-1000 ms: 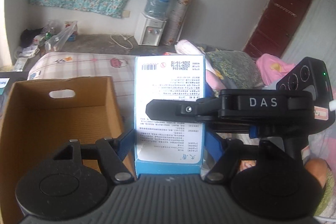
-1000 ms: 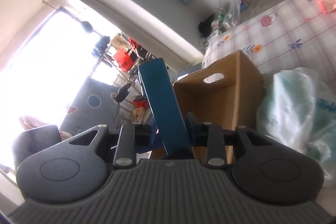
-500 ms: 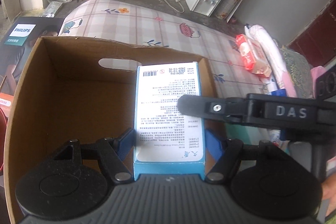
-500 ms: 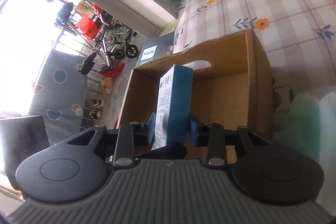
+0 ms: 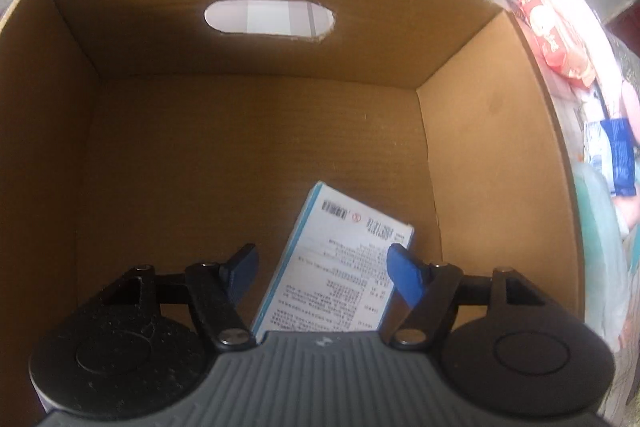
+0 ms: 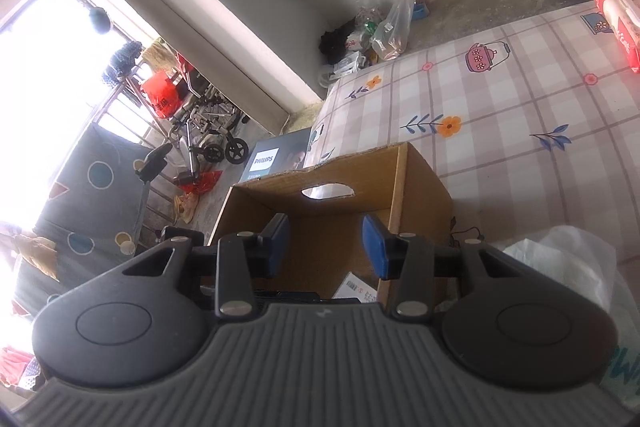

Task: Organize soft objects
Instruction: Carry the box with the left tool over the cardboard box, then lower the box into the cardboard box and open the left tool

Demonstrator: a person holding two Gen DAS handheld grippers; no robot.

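Note:
A blue-and-white printed box (image 5: 340, 267) lies tilted on the floor of the open cardboard carton (image 5: 272, 59), near its right wall. My left gripper (image 5: 322, 269) points down into the carton and is open. The box lies below and between its fingers, with a gap at the left pad (image 5: 242, 265). The box's near end is hidden behind the gripper body. My right gripper (image 6: 326, 243) hovers above the carton (image 6: 416, 187). Its jaws are opening with nothing between them. A corner of the box (image 6: 356, 290) shows inside the carton.
The carton stands on a checked mattress (image 6: 500, 107). A red-and-white tissue pack (image 5: 556, 39) and a blue packet (image 5: 620, 155) lie to its right. A pale green plastic bag (image 6: 560, 267) sits against the carton's right side. A dark Philips box (image 6: 276, 157) stands beyond it.
The box stood upright between the left fingers with the right gripper pinching it. The left hand dropped into the carton, the right gripper let go, and the box now lies inside.

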